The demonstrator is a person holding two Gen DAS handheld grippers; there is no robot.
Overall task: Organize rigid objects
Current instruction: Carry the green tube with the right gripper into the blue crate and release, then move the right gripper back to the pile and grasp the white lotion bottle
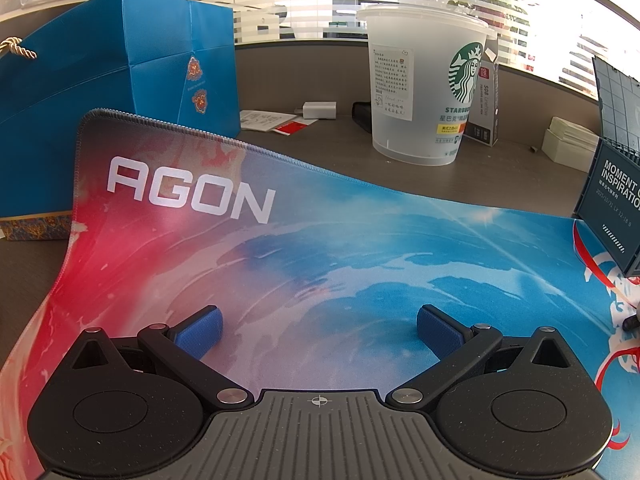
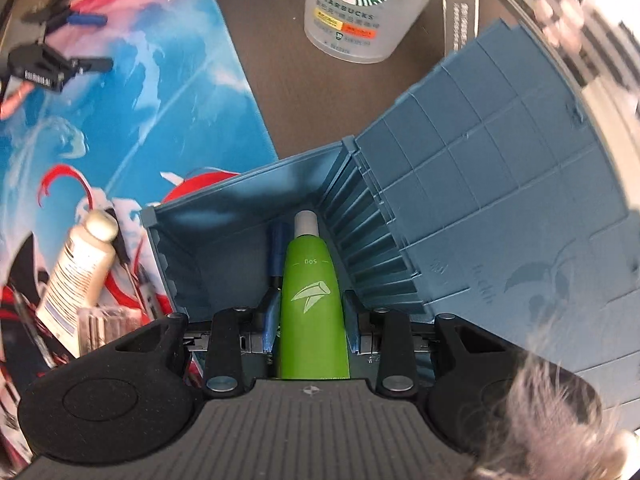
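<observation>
My right gripper (image 2: 309, 320) is shut on a green tube (image 2: 310, 300) with a white cap, held cap-first inside the open blue storage box (image 2: 240, 200). A dark blue pen (image 2: 278, 252) lies in the box beside the tube. The box's lid (image 2: 500, 184) stands open to the right. A beige tube (image 2: 78, 264) and a few thin pens lie on the mat left of the box. My left gripper (image 1: 318, 330) is open and empty, low over the AGON mouse mat (image 1: 280, 248). The box's corner (image 1: 612, 200) shows at the right of the left wrist view.
A frosted Starbucks cup (image 1: 420, 84) stands on the grey desk behind the mat, also in the right wrist view (image 2: 356, 8). A blue gift bag (image 1: 100, 92) stands at the left. A small carton (image 1: 486, 108), white charger (image 1: 318, 110) and papers lie behind.
</observation>
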